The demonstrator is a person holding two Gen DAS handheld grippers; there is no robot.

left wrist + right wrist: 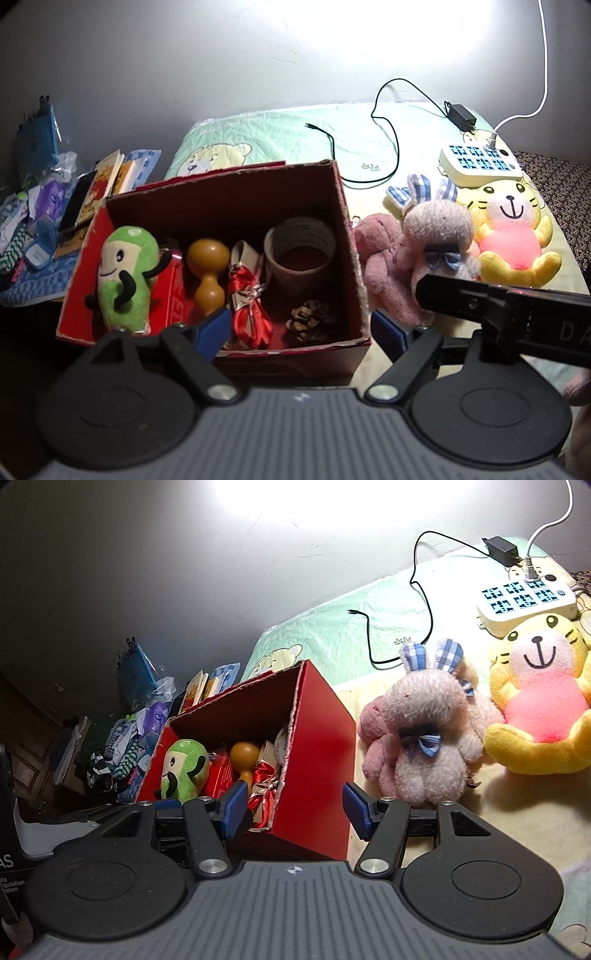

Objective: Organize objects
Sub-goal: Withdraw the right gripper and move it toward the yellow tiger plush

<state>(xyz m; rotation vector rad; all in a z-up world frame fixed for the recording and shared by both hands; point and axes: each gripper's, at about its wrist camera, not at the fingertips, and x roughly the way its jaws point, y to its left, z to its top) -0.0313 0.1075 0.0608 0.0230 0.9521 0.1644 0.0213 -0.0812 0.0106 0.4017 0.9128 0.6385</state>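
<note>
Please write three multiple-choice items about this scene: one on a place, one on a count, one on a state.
1. Where is the brown pine cone?
A. inside the red cardboard box
B. on the white power strip
C. beside the yellow plush cat

2. How many plush toys lie right of the box?
A. one
B. two
C. three

3. How is the right gripper?
A. shut on a toy
B. open, holding nothing
C. shut, empty

Answers: 1 A, it lies on the box floor near the front wall. 2 C, pink plush, pale plush rabbit and cat. 3 B, blue pads stand apart.
</note>
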